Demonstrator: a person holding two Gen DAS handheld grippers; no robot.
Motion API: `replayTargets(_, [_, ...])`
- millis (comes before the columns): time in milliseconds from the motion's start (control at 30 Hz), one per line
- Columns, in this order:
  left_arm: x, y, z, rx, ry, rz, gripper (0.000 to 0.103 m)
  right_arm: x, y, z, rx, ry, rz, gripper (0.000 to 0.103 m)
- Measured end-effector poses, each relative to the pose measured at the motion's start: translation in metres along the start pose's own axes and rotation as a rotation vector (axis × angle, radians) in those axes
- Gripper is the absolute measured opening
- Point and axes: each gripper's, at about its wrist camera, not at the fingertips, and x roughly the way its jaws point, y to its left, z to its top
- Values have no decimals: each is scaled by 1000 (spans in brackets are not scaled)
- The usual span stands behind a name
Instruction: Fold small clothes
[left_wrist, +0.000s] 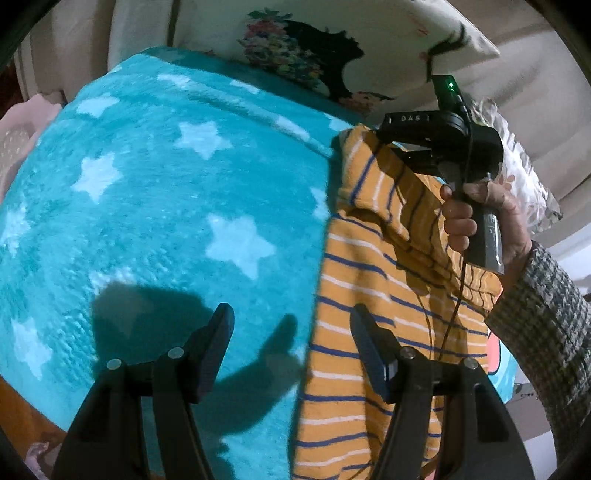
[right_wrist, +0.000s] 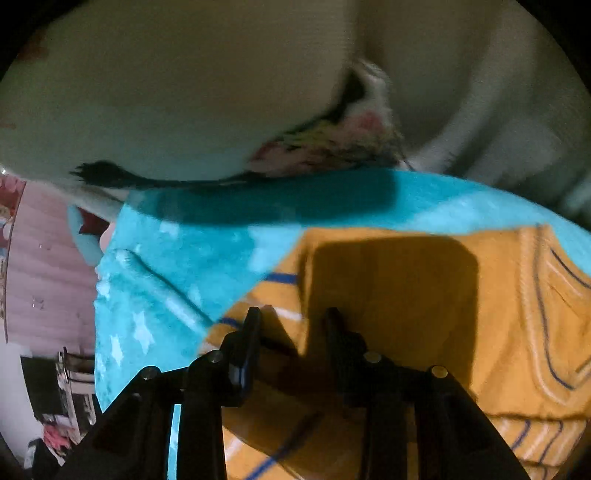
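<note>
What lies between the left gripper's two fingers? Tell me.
In the left wrist view, the left gripper stands open over the star blanket, with the left edge of the striped shirt also in the gap.

My left claw (left_wrist: 291, 343) fills the lower part of its frame: two matte black fingers (left_wrist: 218, 339) with ribbed inner pads, carried on angular black linkage arms with round silver screw heads at the pivots. At the right of that frame I see my right claw (left_wrist: 424, 147) as a black pistol-grip unit with pale lettering on its top, a green light glowing on a small black module at the rear, and a thin dark cable hanging down. My right hand (left_wrist: 480, 218) shows bare skin, and the sleeve (left_wrist: 550, 332) is grey flecked knit
</note>
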Motion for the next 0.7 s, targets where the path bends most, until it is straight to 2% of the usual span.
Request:
replayTargets(33, [1, 4, 2, -5, 3, -1, 64, 3, 4, 0, -11, 11, 5, 23])
replayTargets(67, [2, 5, 3, -8, 4, -2, 64, 6, 8, 2, -23, 20, 18, 4])
replayTargets(100, [2, 8, 4, -13, 4, -4, 64, 6, 15, 2, -43, 25, 14, 4])
replayTargets(200, [1, 14, 7, -18, 1, -4, 64, -5, 43, 5, -168, -44, -118, 4])
replayTargets(333, [0, 19, 7, -16, 1, 0, 64, -8, 69, 15, -316, -157, -386, 4])
replayTargets(400, [2, 20, 7, -18, 8, -1, 64, 3, 81, 11, -427, -208, -579, 4])
replayTargets(467, [3, 20, 7, -18, 13, -8, 64, 13, 82, 7, -447, -205, -644, 4])
replayTargets(567, [7, 17, 7, 1, 22, -17, 65, -6, 71, -3, -334, -201, -572, 6])
replayTargets(667, [12, 10, 6, 34, 39, -38, 65, -43, 53, -35, -194, -223, -451, 19])
replayTargets(700, [14, 7, 6, 51, 46, -49, 65, -58, 41, -52, -147, -232, -424, 19])
